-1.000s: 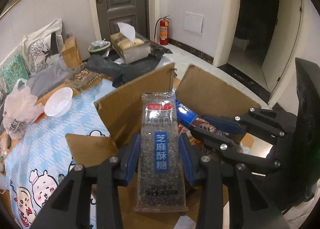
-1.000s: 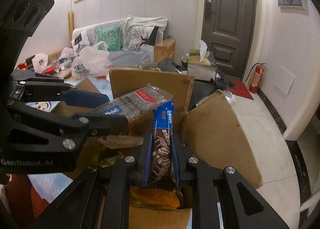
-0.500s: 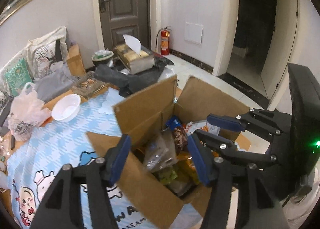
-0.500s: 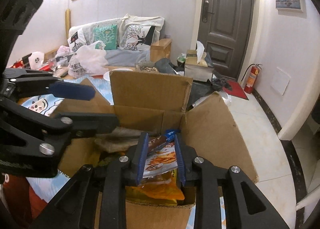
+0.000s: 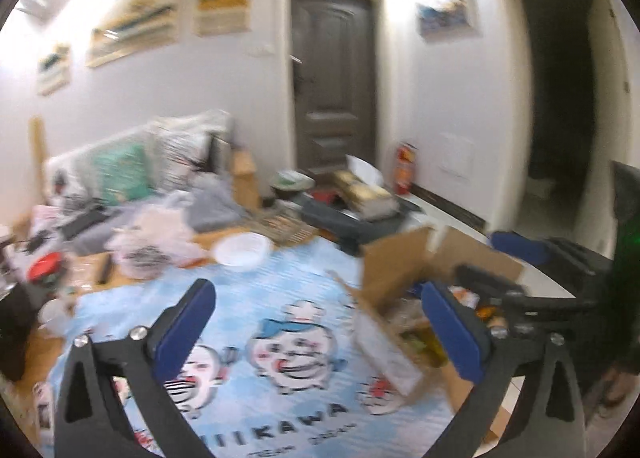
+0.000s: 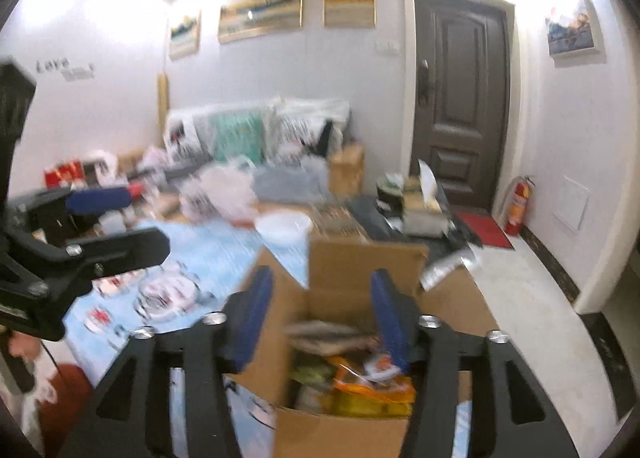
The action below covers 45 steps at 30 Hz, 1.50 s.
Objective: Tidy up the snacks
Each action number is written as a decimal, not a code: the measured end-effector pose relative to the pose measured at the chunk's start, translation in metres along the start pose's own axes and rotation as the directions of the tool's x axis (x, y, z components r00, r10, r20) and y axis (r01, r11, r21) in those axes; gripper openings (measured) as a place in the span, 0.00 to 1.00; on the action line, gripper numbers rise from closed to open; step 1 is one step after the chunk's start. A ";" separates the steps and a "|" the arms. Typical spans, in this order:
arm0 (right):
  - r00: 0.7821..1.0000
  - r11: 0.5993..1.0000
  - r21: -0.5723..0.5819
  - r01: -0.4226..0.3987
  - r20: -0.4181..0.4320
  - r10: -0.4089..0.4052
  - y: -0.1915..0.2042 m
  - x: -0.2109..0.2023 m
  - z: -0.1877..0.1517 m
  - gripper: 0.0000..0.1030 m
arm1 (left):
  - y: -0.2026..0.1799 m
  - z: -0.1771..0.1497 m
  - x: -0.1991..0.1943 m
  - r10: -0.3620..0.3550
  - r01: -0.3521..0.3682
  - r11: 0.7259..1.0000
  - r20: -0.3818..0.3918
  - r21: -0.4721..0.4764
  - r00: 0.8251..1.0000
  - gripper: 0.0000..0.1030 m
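Cardboard, brown and plain, made up the open box (image 6: pixel 352 270) of snacks, which stood at the right-hand edge of a table spread with a pale blue cartoon-printed cloth (image 5: pixel 256 298). From the right wrist view the inside of the box lay in plain sight: an orange snack packet (image 6: pixel 368 390) near the front, a grey-brown packet (image 6: pixel 324 334) lying flat behind it, and other wrappers too blurred to tell apart. The right gripper (image 6: pixel 320 322) hung above that opening, its blue-padded jaws partway apart and opening, with nothing between them. The left wrist view showed far less of the box (image 5: pixel 404 270), only two raised flaps and a blur of wrappers at its right side, yet gave more of the cloth, with its round chef faces and printed letters along the near edge. The left gripper (image 5: pixel 320 326) was above the cloth to the left of the box, its jaws spread very wide and opening, holding nothing. Only the right wrist view caught that gripper from the side, at the left of the frame. A white bowl (image 5: pixel 242 250) sat near the cloth's far edge, and a white plastic bag (image 5: pixel 152 246) lay just left of it. Both views were smeared with motion.
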State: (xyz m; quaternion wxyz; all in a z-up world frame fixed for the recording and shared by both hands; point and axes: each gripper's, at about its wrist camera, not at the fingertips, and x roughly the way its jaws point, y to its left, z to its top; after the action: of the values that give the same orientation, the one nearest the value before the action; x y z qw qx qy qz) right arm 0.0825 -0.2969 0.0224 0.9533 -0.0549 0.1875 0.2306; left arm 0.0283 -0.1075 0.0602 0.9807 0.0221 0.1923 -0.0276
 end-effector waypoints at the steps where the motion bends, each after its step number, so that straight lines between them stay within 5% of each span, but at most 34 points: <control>1: 0.999 1.000 0.005 -0.009 0.031 0.008 0.004 -0.006 0.000 0.61 | 0.005 -0.004 -0.004 0.026 -0.026 1.000 0.009 -0.013 1.000 0.99; 4: 0.995 1.000 0.009 -0.030 0.095 0.029 0.016 -0.019 -0.003 0.63 | 0.023 -0.017 -0.010 0.092 -0.091 0.993 0.002 -0.072 0.996 0.99; 8: 0.986 0.998 0.001 -0.056 0.160 0.055 0.031 -0.026 -0.013 0.89 | 0.044 -0.037 -0.005 0.155 -0.157 0.980 -0.025 -0.120 0.988 0.99; 12: 0.983 0.997 0.000 -0.072 0.171 0.071 0.036 -0.023 -0.026 1.00 | 0.053 -0.054 0.007 0.184 -0.189 0.974 -0.054 -0.121 0.981 0.99; 45: 0.986 0.994 0.058 -0.088 0.144 0.079 0.025 -0.010 -0.040 1.00 | 0.041 -0.058 0.010 0.147 -0.151 0.982 -0.043 -0.113 0.988 0.99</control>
State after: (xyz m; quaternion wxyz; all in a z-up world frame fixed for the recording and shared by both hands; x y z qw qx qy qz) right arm 0.0496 -0.2867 -0.0114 0.9549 0.0002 0.1289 0.2673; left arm 0.0189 -0.0635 0.0044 0.9762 -0.0199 0.2080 0.0576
